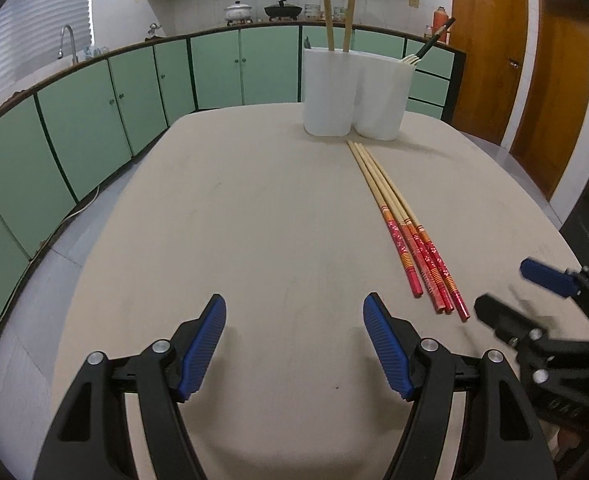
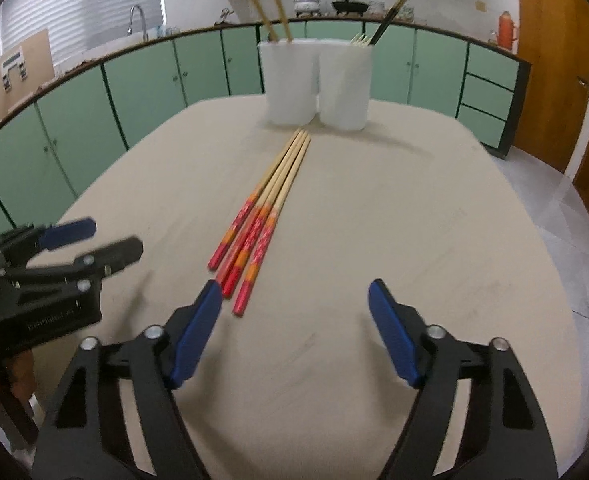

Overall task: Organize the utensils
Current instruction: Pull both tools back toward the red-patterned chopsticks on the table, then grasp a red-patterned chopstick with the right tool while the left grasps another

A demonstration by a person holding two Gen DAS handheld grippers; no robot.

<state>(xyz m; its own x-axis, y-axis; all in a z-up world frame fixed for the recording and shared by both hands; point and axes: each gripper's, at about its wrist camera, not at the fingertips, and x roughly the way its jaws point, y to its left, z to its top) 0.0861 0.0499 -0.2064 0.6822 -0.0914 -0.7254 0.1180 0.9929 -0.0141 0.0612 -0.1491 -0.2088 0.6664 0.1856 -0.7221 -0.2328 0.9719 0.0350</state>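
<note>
On table, chopsticks, white holders

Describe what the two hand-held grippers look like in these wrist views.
Both match. The left hand-held gripper and right hand-held gripper have black plastic frames with triangular cut-outs and silver round pivot pins. Each carries two blue, finely ribbed finger pads. Faint embossed lettering marks the left one's body in the right wrist view. No cables or sleeves show.
</note>
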